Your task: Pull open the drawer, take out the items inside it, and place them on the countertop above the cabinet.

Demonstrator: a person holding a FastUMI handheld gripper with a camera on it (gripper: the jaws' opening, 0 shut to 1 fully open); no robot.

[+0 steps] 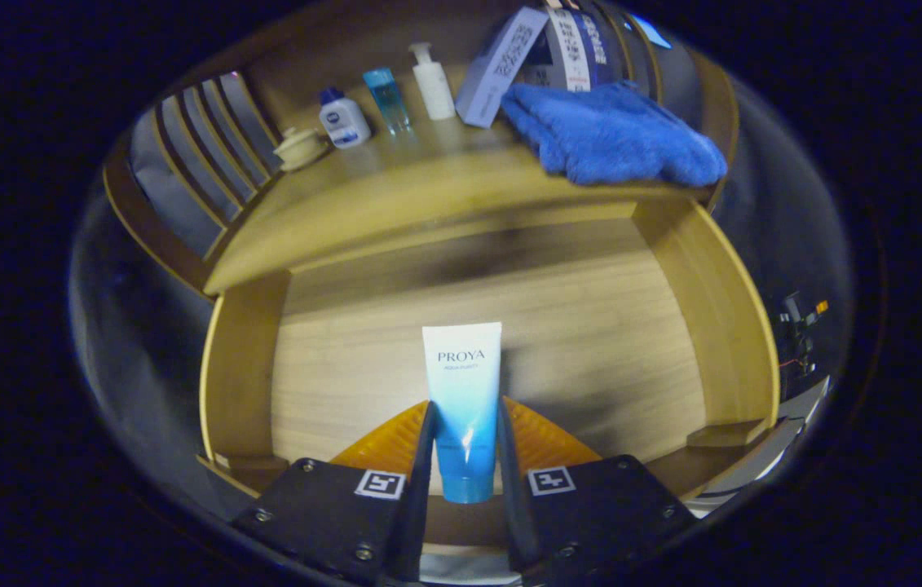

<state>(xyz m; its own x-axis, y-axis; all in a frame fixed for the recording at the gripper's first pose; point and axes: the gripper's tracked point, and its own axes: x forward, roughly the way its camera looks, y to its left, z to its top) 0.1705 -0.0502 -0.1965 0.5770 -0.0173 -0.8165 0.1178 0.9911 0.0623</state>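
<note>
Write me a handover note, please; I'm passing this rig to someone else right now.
Gripper: jaws shut on the tube, held over the open drawer.
Countertop: a jar, three bottles, boxes and a blue towel stand or lie there.
Done: drawer pulled open, tube grasped.
Left: set the tube on the countertop. The visible drawer floor holds nothing else; its near edge is hidden by the jaws.

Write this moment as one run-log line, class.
drawer: open | gripper: shut on tube, over drawer | countertop: bottles, box, blue towel | tube not yet placed
</note>
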